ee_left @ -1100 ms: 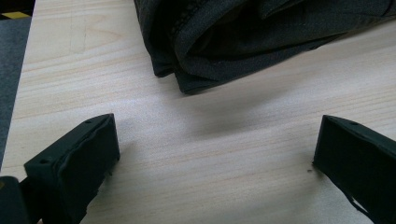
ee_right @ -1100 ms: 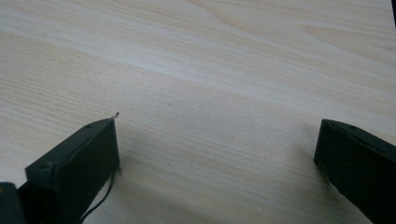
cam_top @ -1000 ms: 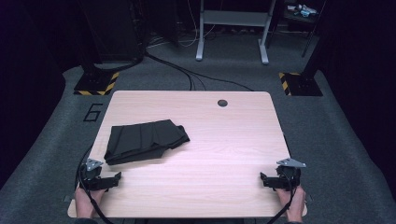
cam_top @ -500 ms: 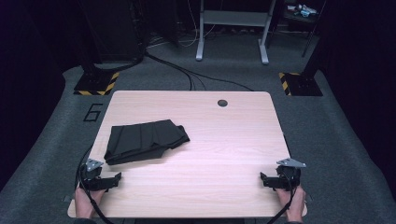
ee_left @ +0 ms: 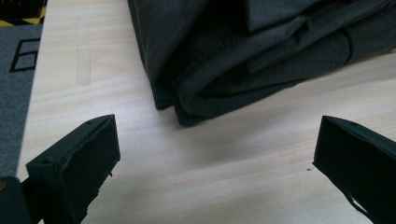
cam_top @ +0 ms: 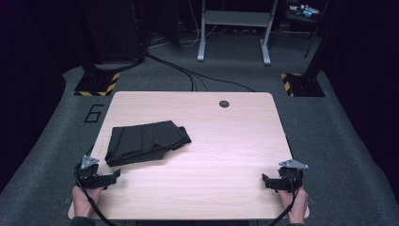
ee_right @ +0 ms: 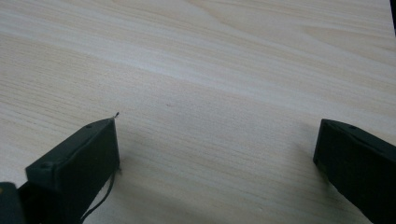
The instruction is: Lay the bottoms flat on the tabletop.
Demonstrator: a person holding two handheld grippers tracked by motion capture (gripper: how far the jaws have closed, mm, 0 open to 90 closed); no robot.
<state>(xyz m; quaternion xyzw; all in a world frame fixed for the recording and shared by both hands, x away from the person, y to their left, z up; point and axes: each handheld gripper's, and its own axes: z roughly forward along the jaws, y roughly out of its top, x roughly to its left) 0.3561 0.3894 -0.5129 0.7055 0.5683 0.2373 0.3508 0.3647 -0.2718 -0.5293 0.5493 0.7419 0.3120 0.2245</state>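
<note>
A folded black cloth (cam_top: 145,141) lies on the left half of the pale wooden table (cam_top: 221,141). In the left gripper view its near corner (ee_left: 243,60) sits just beyond the jaws. My left gripper (cam_top: 113,177) rests at the table's front left, just below the cloth, open and holding nothing (ee_left: 217,154). My right gripper (cam_top: 264,181) rests at the front right corner, open over bare wood (ee_right: 217,154), far from the cloth.
A round dark cable hole (cam_top: 224,103) sits near the table's far edge. Grey carpet with a "6" mark (cam_top: 94,113) surrounds the table. Cables (cam_top: 188,75) and a white stand's legs (cam_top: 233,35) lie beyond it.
</note>
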